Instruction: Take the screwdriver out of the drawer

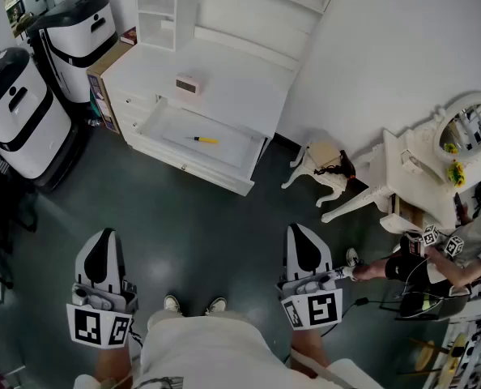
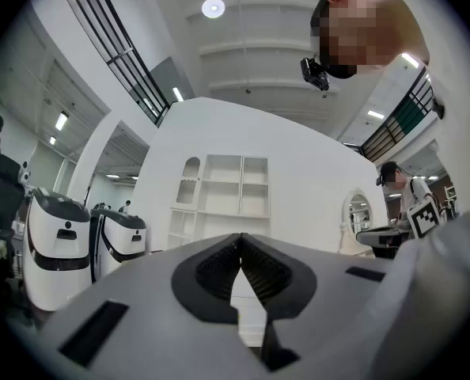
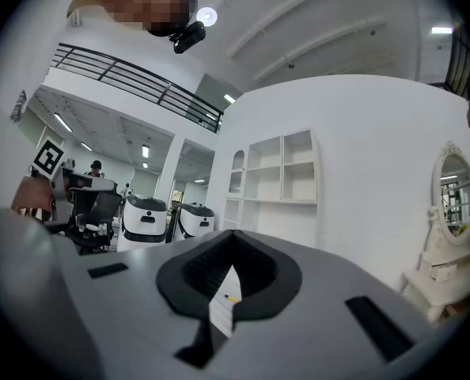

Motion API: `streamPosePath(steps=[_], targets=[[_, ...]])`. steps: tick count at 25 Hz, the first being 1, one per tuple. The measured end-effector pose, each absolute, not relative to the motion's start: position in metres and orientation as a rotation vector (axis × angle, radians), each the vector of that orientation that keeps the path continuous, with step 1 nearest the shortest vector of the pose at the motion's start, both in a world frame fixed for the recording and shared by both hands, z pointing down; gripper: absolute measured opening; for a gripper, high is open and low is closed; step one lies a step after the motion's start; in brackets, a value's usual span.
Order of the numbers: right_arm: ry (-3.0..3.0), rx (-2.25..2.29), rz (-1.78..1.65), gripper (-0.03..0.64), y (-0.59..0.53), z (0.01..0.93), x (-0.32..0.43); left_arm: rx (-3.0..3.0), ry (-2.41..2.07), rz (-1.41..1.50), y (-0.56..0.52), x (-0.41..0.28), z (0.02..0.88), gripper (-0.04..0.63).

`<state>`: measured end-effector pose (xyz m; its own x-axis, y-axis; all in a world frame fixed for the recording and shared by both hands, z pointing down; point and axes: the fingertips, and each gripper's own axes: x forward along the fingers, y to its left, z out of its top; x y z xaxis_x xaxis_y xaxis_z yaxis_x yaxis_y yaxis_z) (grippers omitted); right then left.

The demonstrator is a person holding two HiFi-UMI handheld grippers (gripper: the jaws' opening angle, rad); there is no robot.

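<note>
Two grippers show at the bottom of the head view, the left gripper (image 1: 104, 245) and the right gripper (image 1: 303, 240). Both are held over the dark floor (image 1: 184, 217), well apart from the white desk (image 1: 240, 79). The desk's drawer (image 1: 172, 124) stands pulled out, and the screwdriver (image 1: 202, 139) lies flat on its bottom, near the middle. Its long axis runs roughly along the drawer's front edge — the yellow end toward the picture's right, a short dark end toward the left. A small pink box (image 1: 187, 84) sits on the desk top behind the drawer.

In the left gripper view, the left gripper (image 2: 240, 248) has its jaws pressed together tip to tip with nothing between them. Beyond them stand white shelves (image 2: 223, 188) and two white-and-black machines (image 2: 57, 236).

In the right gripper view, the right gripper (image 3: 233, 244) likewise has its jaws together and is empty. Through the narrow gap below the meeting tips a strip of the white drawer (image 3: 219, 311) shows far off, with the screwdriver (image 3: 232, 299) as a small yellow fleck on it — too small there to tell its direction.
</note>
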<state>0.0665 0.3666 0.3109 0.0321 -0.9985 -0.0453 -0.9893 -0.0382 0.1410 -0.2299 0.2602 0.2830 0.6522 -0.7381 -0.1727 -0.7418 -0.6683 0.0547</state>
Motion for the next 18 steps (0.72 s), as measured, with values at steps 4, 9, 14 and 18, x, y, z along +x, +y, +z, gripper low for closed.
streamPosePath(steps=[4,9,14,18], targets=[[-2.144,2.185,-0.212,0.008,0.372,0.31,0.055,-2.822,1.278,0.295,0.268,-0.239,0.281,0.015],[-2.158,2.175,-0.222,0.008,0.377,0.307,0.05,-2.813,1.289,0.299,0.276,-0.244,0.279,0.015],[-2.273,2.153,-0.163,0.009,0.387,0.311,0.055,-2.803,1.291,0.281,0.289,-0.236,0.276,0.015],[-2.318,2.004,-0.146,0.177,0.389,0.324,0.063,-2.794,1.299,0.258,0.302,-0.224,0.278,0.015]])
